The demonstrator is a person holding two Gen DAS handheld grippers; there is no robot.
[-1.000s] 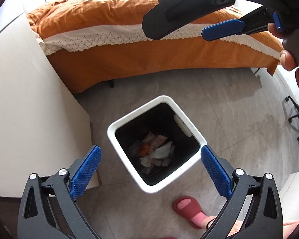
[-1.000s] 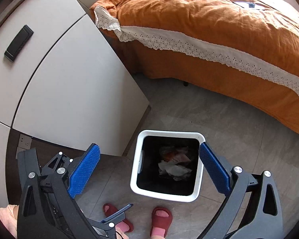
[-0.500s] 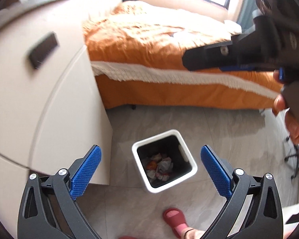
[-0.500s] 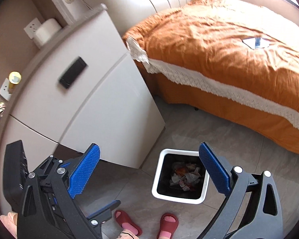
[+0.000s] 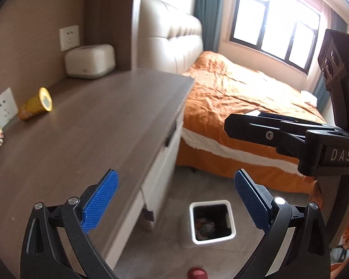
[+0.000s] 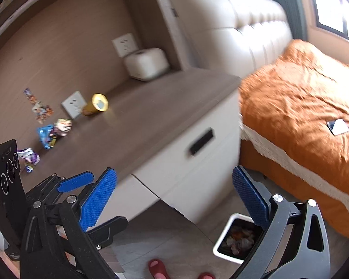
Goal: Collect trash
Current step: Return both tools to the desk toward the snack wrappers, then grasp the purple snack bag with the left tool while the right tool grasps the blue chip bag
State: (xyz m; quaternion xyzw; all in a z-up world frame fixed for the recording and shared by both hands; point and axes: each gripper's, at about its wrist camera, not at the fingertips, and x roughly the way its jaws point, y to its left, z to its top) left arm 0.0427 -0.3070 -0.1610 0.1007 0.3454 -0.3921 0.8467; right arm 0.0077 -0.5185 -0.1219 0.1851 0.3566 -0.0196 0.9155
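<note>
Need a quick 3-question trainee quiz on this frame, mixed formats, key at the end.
1. True or false: the yellow can stands upright on the desk top.
2. Multiple choice: the white trash bin is A) on the bed, B) on the floor beside the desk, C) on the desk.
3. Fill in: the left gripper and right gripper are both ____, holding nothing.

Key: 1 false, it lies on its side; 2 B; 3 open.
</note>
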